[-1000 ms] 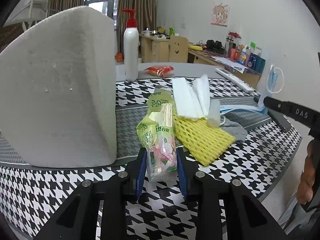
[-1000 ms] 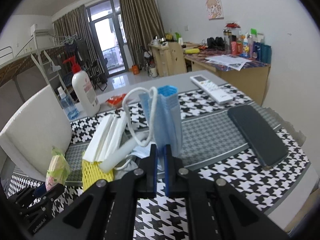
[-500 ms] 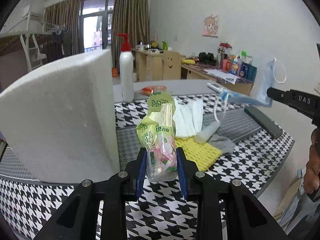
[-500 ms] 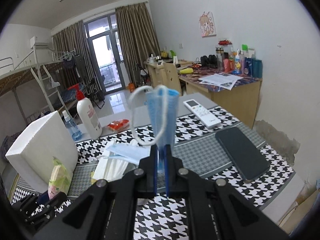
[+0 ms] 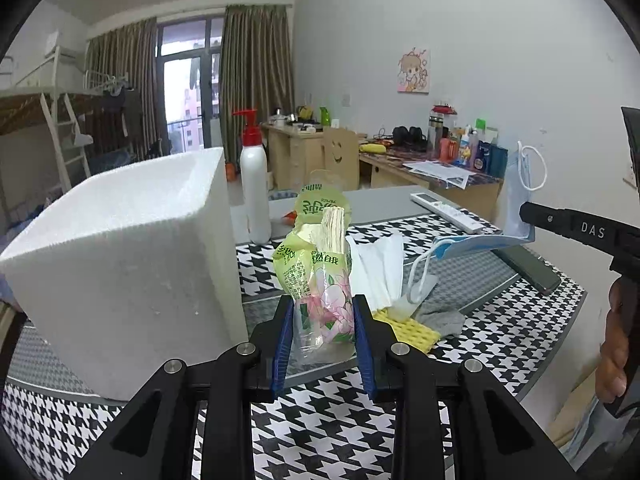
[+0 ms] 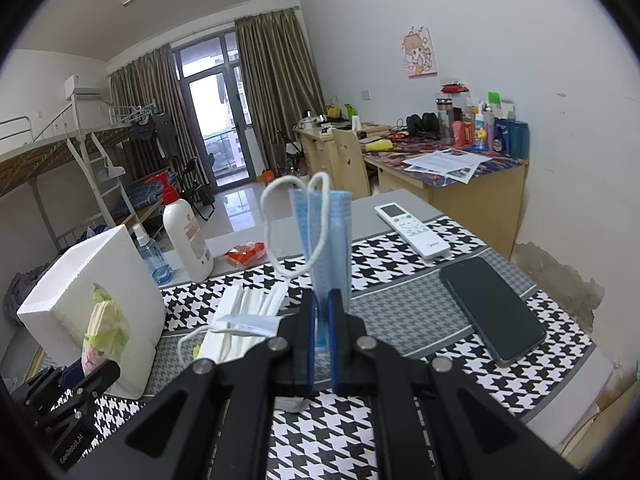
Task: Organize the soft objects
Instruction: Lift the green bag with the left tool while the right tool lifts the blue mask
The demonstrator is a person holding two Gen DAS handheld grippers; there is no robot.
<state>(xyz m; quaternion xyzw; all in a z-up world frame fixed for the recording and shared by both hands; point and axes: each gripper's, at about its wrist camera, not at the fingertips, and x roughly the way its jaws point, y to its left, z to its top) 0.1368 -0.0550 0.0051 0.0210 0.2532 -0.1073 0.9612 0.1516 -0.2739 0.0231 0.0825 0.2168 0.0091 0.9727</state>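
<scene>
My left gripper (image 5: 322,320) is shut on a green tissue pack (image 5: 318,264) and holds it above the table, right of a white foam box (image 5: 120,264). My right gripper (image 6: 322,316) is shut on blue face masks (image 6: 326,232) with white ear loops, held upright well above the table. A second blue mask (image 5: 472,245) hangs from them. White foam sheets (image 5: 378,268), a yellow foam net (image 5: 412,330) and a grey cloth (image 5: 440,318) lie on the table. In the right wrist view the left gripper (image 6: 76,376) holds the pack (image 6: 102,336) by the box (image 6: 100,280).
A white pump bottle (image 6: 186,236), a blue spray bottle (image 6: 152,254) and a red packet (image 6: 246,252) stand at the table's back. A white remote (image 6: 412,230) and a dark phone (image 6: 492,316) lie on the right. Cluttered desks (image 6: 440,160) stand beyond.
Both grippers have risen. The tissue pack is lifted higher beside the foam box. The masks are raised clear of the pile, with one mask now dangling from them.
</scene>
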